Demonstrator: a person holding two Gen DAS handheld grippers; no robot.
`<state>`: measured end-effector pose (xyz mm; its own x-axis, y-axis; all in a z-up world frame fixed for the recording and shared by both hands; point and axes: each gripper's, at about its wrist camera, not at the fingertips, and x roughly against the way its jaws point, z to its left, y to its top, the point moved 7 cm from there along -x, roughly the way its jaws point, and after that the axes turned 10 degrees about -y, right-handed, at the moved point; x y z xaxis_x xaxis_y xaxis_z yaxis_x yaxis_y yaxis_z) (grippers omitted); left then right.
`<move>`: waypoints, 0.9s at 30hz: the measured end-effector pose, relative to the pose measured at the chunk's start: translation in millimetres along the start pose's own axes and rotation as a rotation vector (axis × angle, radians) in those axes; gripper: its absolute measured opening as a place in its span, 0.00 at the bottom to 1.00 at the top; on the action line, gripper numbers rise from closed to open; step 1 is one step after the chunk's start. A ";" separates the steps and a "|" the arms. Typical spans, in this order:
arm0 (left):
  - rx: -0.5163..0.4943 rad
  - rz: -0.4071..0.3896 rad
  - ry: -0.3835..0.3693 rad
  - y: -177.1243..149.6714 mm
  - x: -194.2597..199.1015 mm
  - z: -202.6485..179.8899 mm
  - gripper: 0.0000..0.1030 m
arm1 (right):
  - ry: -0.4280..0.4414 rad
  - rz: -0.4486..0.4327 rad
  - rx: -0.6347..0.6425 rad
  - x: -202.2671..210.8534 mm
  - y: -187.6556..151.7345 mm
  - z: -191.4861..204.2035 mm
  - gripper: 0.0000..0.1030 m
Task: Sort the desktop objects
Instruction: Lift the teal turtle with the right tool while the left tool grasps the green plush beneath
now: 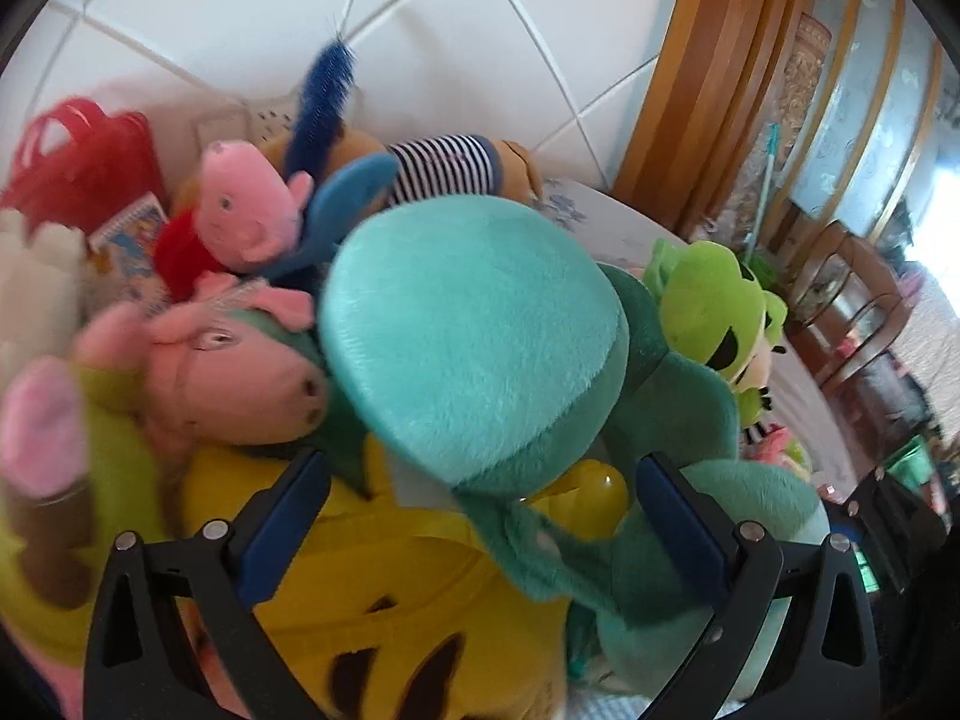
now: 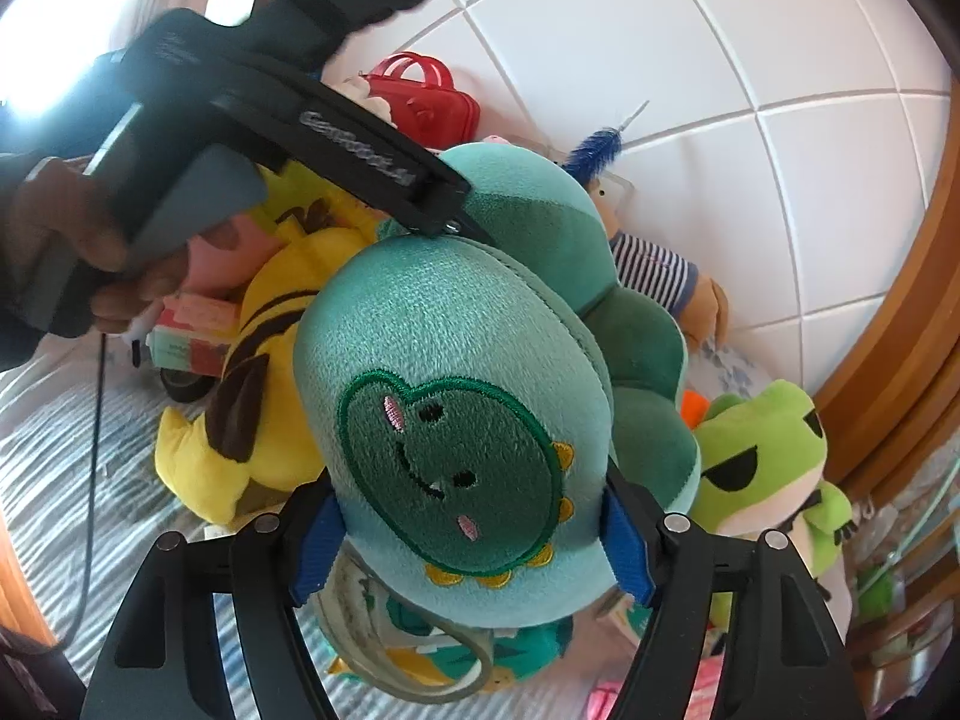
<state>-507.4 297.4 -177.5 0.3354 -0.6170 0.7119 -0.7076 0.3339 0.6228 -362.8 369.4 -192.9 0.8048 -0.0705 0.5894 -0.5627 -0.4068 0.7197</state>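
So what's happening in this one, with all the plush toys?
A person with a gripper in each hand is sorting a pile of plush toys by a tiled wall. The right gripper is clamped on a teal dinosaur plush, its pads pressing both sides. The left gripper is open, reaching over the top of the same plush. A yellow plush and a green frog lie beside it.

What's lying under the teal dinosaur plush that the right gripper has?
Under the teal dinosaur plush a grey strap loop and a bit of teal-and-yellow printed item show on the striped cloth. The plush covers the rest.
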 end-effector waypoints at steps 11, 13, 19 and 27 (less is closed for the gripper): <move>-0.034 -0.016 0.031 4.2 -13.9 -12.3 0.40 | -0.017 -0.016 -0.011 -2.9 -1.8 0.7 0.76; -0.046 -0.031 0.040 4.4 -10.4 -16.1 0.37 | -0.023 -0.020 -0.013 -1.6 -1.5 0.7 0.76; -0.092 -0.067 0.063 10.1 0.0 -29.8 0.33 | -0.056 -0.034 -0.021 6.0 1.9 4.0 0.74; -0.116 -0.091 0.088 12.4 16.3 -37.5 0.32 | -0.062 -0.046 -0.025 14.2 6.5 2.0 0.73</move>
<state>-487.4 318.2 -146.0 0.4517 -0.5852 0.6735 -0.5971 0.3627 0.7155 -354.7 363.9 -180.6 0.8398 -0.1085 0.5319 -0.5284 -0.3881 0.7551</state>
